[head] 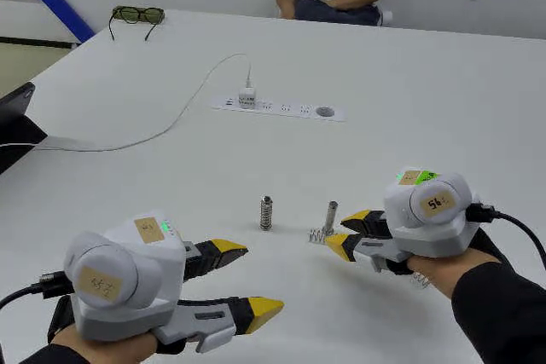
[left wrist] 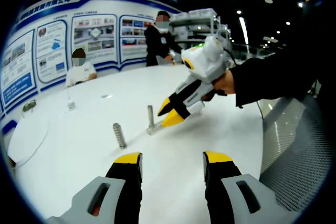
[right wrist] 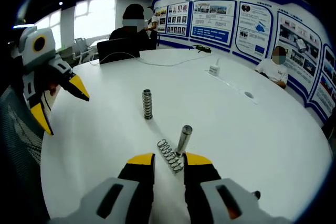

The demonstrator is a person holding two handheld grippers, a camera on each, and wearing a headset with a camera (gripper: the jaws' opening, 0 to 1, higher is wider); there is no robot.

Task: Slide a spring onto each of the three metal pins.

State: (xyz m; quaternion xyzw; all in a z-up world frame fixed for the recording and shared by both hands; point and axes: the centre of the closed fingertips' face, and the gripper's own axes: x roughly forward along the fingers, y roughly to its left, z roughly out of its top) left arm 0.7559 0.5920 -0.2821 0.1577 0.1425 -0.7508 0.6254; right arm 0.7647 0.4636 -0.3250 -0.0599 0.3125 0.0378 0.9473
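Right gripper (right wrist: 169, 160) closing in on a loose spring (right wrist: 166, 149) at the bare pin (right wrist: 184, 136).
Its jaws stand a narrow gap apart. The spring lies flat on the white table (head: 384, 83), its far end touching the foot of the bare pin and its near end between the yellow tips. I cannot tell whether the pads touch it. Beyond and left of the bare pin, a second pin (right wrist: 147, 104) stands upright with a spring already on it. Well to the left of the bare pin, the left gripper (left wrist: 172, 158) has its jaws wide apart and holds nothing.
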